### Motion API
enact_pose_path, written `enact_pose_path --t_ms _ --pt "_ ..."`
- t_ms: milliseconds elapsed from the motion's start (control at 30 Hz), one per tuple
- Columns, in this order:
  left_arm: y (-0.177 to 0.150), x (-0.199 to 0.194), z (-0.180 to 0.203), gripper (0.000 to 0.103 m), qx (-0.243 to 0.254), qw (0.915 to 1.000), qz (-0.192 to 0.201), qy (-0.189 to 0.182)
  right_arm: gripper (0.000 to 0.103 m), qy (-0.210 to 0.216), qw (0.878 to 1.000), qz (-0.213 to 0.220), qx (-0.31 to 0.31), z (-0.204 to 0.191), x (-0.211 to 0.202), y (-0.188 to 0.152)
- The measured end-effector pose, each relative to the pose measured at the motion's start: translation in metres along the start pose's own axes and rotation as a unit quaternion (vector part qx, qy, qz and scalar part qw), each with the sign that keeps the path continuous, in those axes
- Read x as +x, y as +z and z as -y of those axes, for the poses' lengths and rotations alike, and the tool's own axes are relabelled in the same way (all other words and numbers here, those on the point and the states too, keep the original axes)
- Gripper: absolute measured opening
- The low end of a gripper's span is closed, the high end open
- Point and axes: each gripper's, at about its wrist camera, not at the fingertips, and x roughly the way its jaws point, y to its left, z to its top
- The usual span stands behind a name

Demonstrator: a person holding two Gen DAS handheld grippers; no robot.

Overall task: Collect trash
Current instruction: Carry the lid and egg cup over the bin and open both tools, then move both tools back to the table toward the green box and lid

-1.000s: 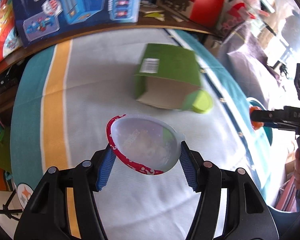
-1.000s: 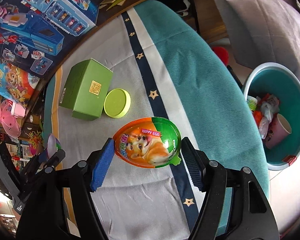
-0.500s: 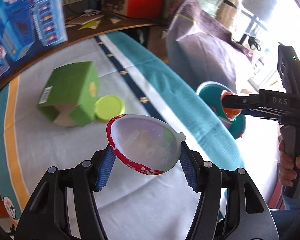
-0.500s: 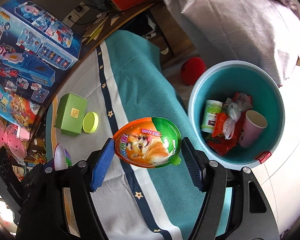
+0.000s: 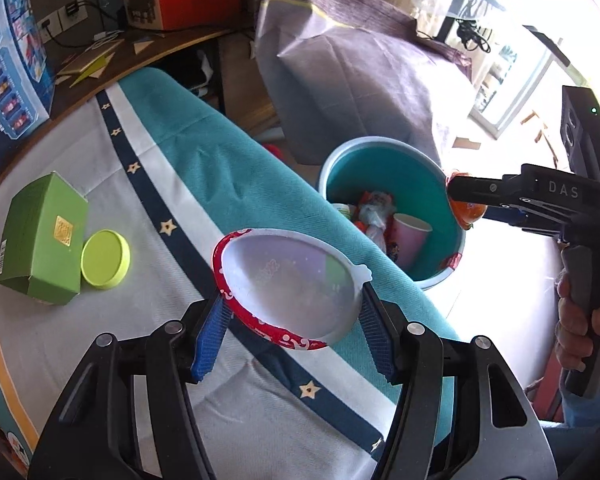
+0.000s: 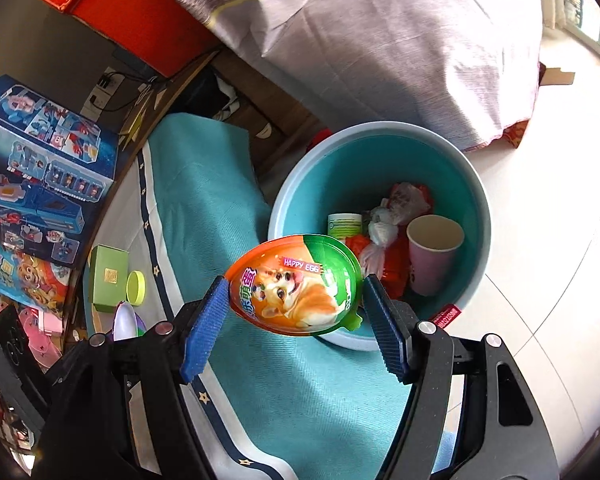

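My left gripper (image 5: 294,330) is shut on a clear egg-shaped shell half with a red rim (image 5: 290,282), held above the table's right edge. My right gripper (image 6: 292,322) is shut on an orange and green "Happy Egg" shell half (image 6: 296,286), held by the near rim of a teal trash bin (image 6: 380,152). The bin (image 5: 392,168) stands on the floor beside the table and holds a pink paper cup (image 6: 434,250), wrappers and a small white container. A green box (image 5: 44,236) and a lime round lid (image 5: 105,259) lie on the table.
The table has a white, navy-starred and teal cloth (image 5: 228,184). A grey covered bulky thing (image 6: 400,40) stands behind the bin. Toy boxes (image 6: 40,176) line the table's far side. White tiled floor (image 6: 548,264) lies right of the bin.
Both grippers have swung right, from over the table toward the bin, each still holding its shell half. The bin now fills much more of the right wrist view.
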Motion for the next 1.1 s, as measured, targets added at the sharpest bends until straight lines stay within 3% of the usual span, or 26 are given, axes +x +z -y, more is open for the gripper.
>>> enact_pose_path --t_ms 467,900,1100 --pt "0.036 0.053 0.072 0.062 0.068 0.9966 -0.032 -0.034 0.066 -0.019 0.998 0.011 0.059 0.069 -0.01 0.014" --pt "0.053 0.087 0.104 0.064 0.089 0.9926 -0.056 -0.06 0.066 -0.027 0.998 0.001 0.063 0.076 0.0 0.023" --pt "0.056 0.091 0.094 0.085 0.069 0.9944 -0.062 -0.051 0.066 -0.031 0.998 -0.001 0.062 0.074 0.002 0.025"
